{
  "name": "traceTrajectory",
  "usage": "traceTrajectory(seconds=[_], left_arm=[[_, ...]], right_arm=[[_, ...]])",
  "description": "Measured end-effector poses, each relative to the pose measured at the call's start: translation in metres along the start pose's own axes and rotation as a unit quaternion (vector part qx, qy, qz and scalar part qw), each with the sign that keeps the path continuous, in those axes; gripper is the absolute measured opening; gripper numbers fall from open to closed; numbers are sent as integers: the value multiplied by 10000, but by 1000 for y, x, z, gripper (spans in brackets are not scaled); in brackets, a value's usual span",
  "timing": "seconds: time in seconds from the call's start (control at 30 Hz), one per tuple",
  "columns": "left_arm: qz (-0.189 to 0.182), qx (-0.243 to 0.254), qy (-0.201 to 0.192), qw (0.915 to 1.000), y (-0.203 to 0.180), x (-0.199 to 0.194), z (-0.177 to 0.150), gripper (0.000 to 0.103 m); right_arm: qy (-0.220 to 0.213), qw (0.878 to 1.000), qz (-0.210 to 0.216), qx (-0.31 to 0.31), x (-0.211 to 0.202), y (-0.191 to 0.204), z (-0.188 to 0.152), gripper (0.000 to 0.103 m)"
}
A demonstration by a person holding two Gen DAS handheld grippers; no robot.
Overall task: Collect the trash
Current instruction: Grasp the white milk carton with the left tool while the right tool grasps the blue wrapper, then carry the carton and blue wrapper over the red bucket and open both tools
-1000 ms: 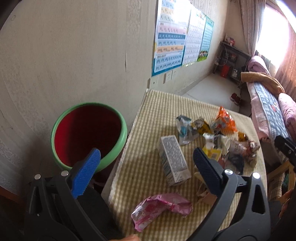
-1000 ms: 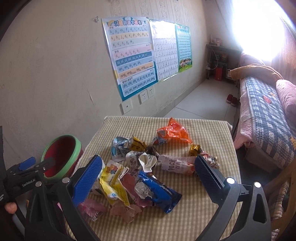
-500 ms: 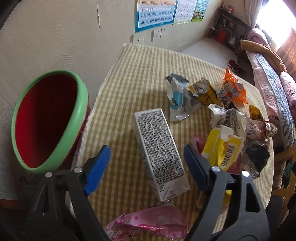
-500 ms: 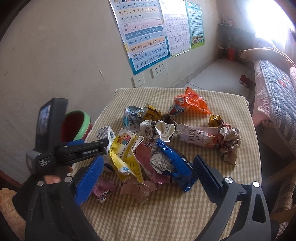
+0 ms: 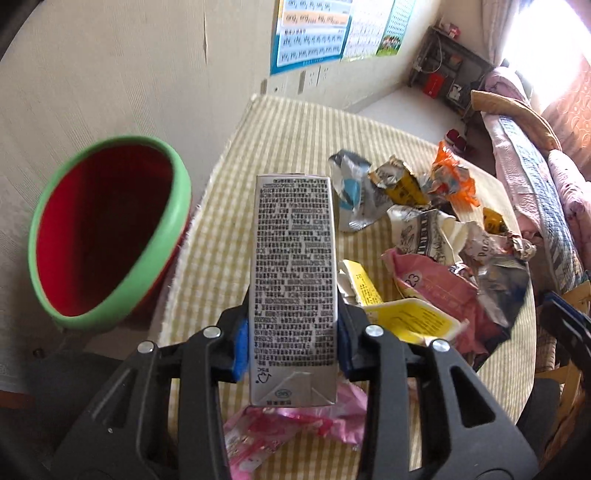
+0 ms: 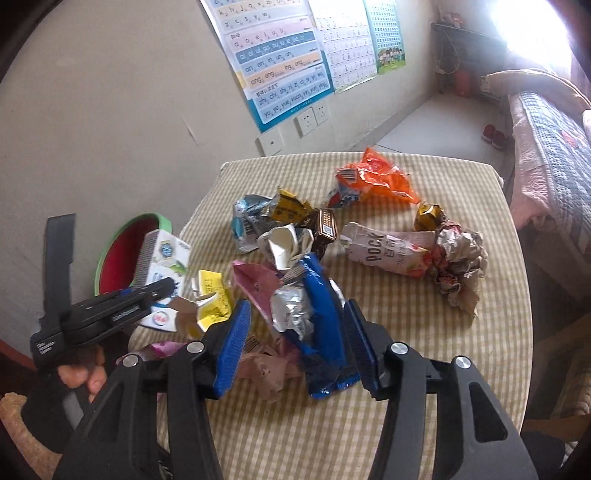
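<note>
Left tongs (image 5: pixel 291 350) closing, clamped on carton (image 5: pixel 293 280); right tongs (image 6: pixel 295 345) closing around blue wrapper (image 6: pixel 325 317), unpinched—seat deeper first.

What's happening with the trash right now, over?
Left gripper closing on the milk carton, pads touching. Right gripper closing around the blue wrapper, not pinched yet. Green bin beside table, open, nothing blocking it.

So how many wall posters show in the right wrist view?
3, side by side on the wall behind the table: the big letter chart, a pale grid chart, then a green-edged one. More may lie beyond the frame's top.
</note>
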State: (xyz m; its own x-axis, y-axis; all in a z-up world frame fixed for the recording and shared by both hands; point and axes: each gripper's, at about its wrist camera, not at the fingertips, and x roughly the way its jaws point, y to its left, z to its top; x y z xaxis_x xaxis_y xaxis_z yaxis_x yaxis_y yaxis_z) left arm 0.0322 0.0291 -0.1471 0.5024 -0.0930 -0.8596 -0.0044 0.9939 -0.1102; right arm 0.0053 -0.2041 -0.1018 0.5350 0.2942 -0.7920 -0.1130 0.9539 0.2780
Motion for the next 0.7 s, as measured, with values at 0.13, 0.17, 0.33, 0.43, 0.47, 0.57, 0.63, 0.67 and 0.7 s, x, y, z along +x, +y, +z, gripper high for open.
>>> traceTrajectory(seconds=[0.13,0.17,0.33,0.43,0.47,0.57,0.63,0.67,0.7], left_arm=[[-26,4,-219,9998,3,-20,-2,35],[-42,13,-255,9997,3,-23,-3,35],[-66,15,-294,9995,3,-27,-1,35],[-61,-19,-292,9996,5,-29,-2,35],[-62,-27,-298,9995,6,-30,-2,35],[-48,-50,-358,9993,7,-33,-1,35],[-18,-41,-425,9991,7,-36,0,35],[7,-22,-476,9989,7,-38,1,35],[33,-4,-530,9986,7,-41,1,35]], right_arm=[[158,9994,-23,293,11,-21,0,53],[233,9992,23,331,15,-24,-1,53],[577,9969,236,490,37,-29,-11,51],[667,9963,266,476,46,-30,-18,37],[625,9961,328,523,45,-31,-18,33],[415,9976,329,454,32,-28,-12,11],[233,9981,361,448,19,-26,-8,6],[136,9981,407,448,12,-24,-5,6],[41,9981,440,428,6,-21,-2,6]])
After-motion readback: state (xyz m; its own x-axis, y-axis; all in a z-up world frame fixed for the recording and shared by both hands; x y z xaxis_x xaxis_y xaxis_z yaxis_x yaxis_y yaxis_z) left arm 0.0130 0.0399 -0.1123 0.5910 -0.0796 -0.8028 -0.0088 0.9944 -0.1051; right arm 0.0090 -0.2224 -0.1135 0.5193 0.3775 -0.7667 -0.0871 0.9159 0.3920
